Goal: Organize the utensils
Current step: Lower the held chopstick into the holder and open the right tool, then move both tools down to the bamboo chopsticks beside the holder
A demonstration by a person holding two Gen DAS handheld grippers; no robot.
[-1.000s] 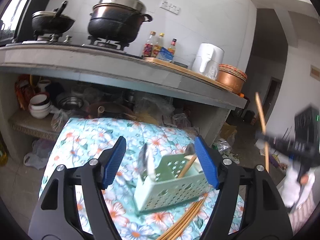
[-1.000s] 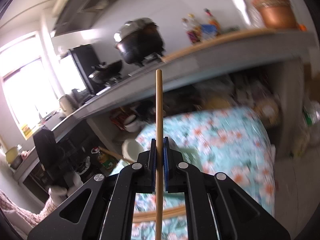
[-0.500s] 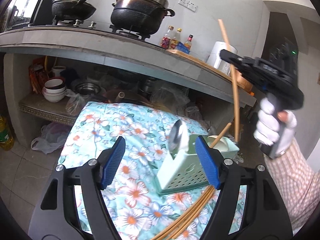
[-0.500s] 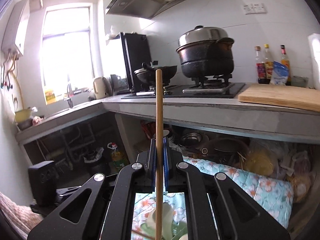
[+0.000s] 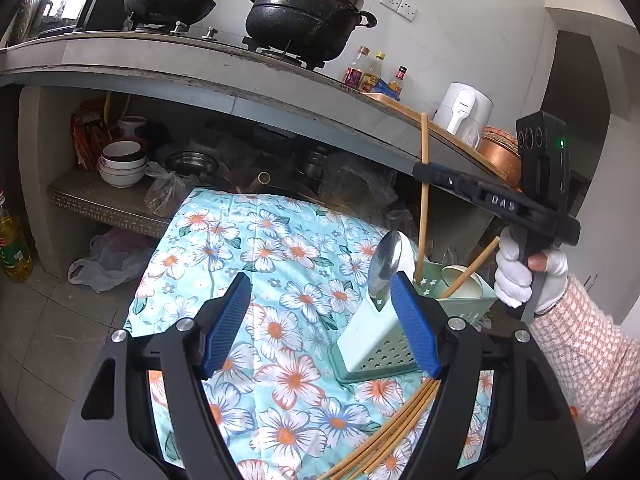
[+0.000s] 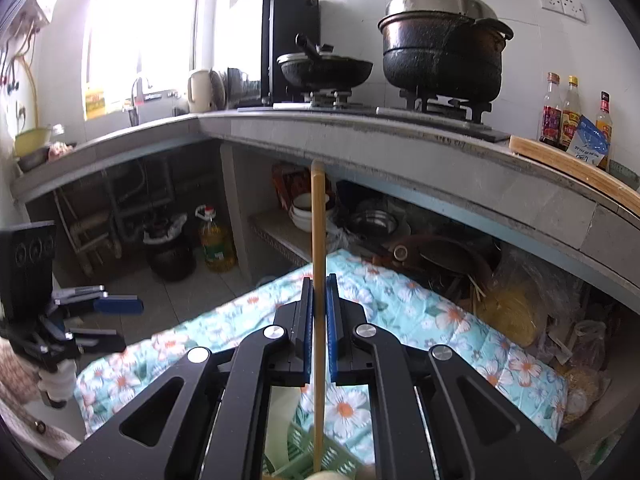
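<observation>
A pale green perforated utensil basket point(image 5: 376, 344) stands on the floral cloth point(image 5: 256, 248). It holds a metal spoon point(image 5: 384, 264), a white cup point(image 5: 464, 280) and a slanted chopstick point(image 5: 472, 268). My right gripper point(image 5: 420, 168) point(image 6: 319, 292) is shut on an upright bamboo chopstick point(image 5: 423, 200) point(image 6: 319, 240), whose lower end dips into the basket point(image 6: 304, 452). My left gripper point(image 5: 320, 284) point(image 6: 108, 318) is open with nothing between its fingers, and its right finger sits just in front of the basket's left corner. Several loose chopsticks point(image 5: 392, 432) lie on the cloth before the basket.
Behind the cloth runs a concrete counter point(image 5: 224, 72) with a stove, a big black pot point(image 5: 304, 20) and a wok. The shelf underneath holds stacked bowls point(image 5: 122, 162) and plastic bags. An oil bottle point(image 6: 216, 244) stands on the tiled floor at left.
My right gripper has carried the chopstick leftward to over the basket and rolled it upright. The left gripper has shifted, so the basket now sits by its right finger.
</observation>
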